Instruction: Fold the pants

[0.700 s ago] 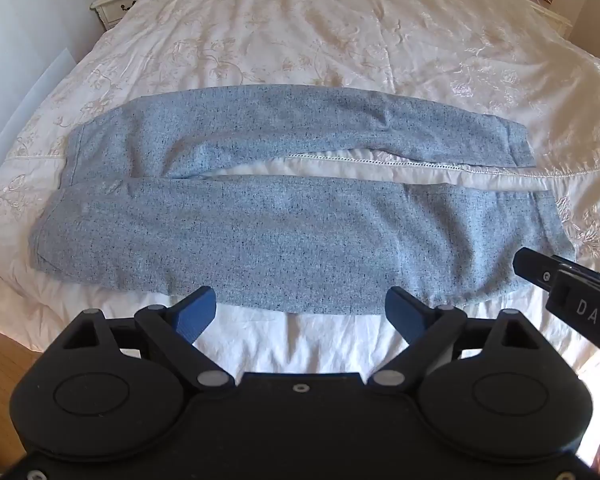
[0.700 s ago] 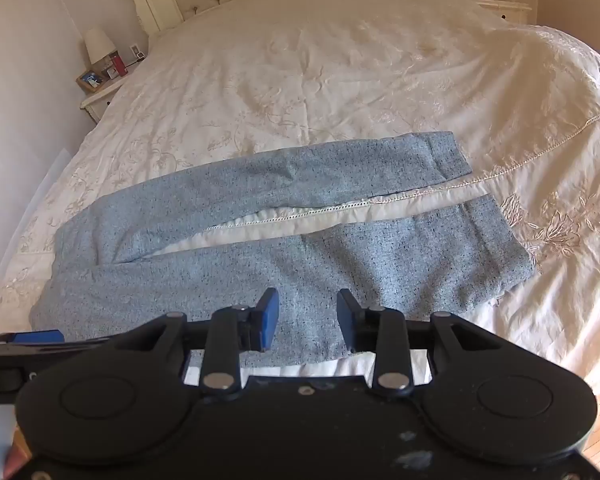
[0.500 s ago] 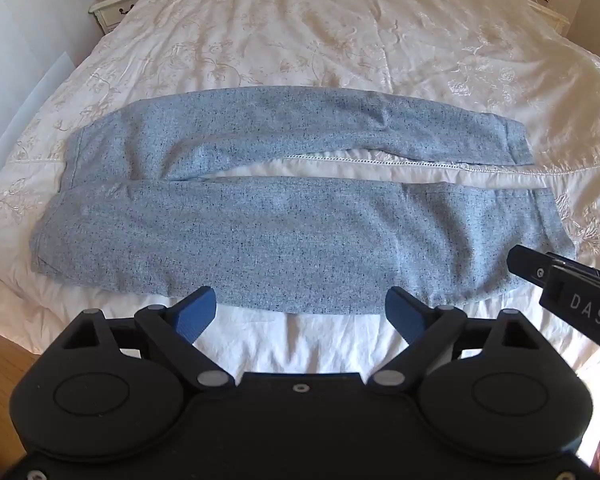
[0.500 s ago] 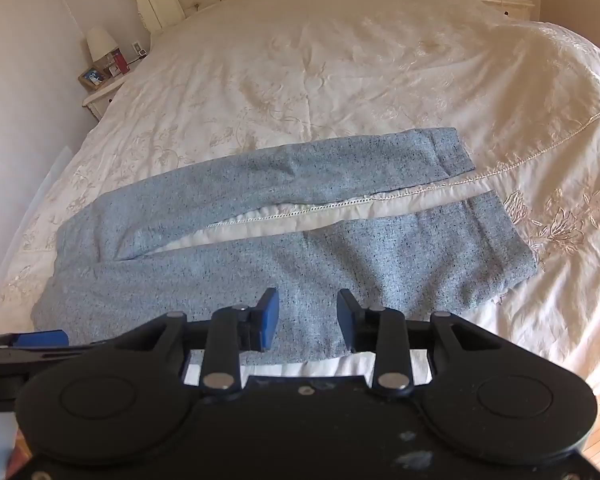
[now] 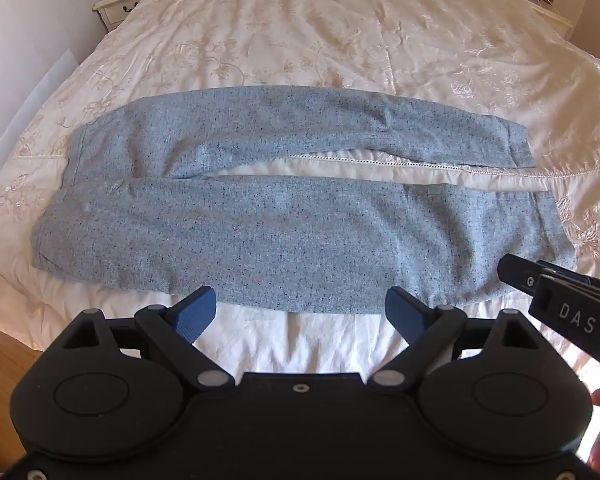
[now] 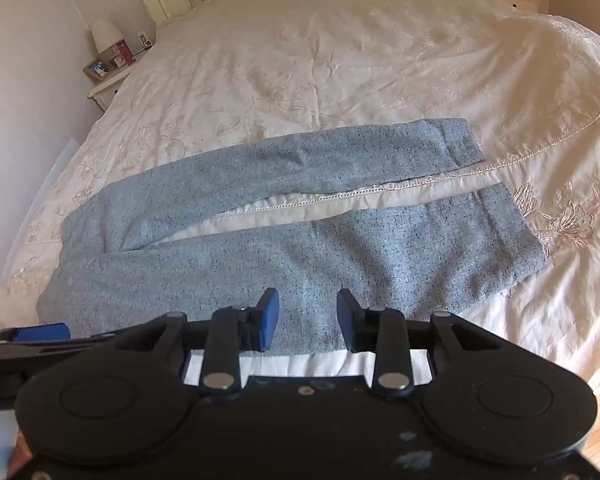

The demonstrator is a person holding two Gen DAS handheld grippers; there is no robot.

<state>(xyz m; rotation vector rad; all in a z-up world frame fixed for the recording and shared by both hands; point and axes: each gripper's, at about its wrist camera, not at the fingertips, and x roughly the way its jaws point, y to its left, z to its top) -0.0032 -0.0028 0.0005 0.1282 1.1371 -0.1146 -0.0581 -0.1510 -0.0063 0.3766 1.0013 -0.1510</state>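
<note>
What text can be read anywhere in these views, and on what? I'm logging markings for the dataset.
"DAS": raised letters on the side of the right gripper, seen in the left wrist view.
Picture frame and red item on the nightstand: too small to read.
Pants and bedspread: no text.

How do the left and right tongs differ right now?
Left tongs are spread wide; right tongs stand narrower. Left sits near the pants' near edge at mid-length; right hangs over the near leg towards the cuff. Both are open, empty, angled down.
</note>
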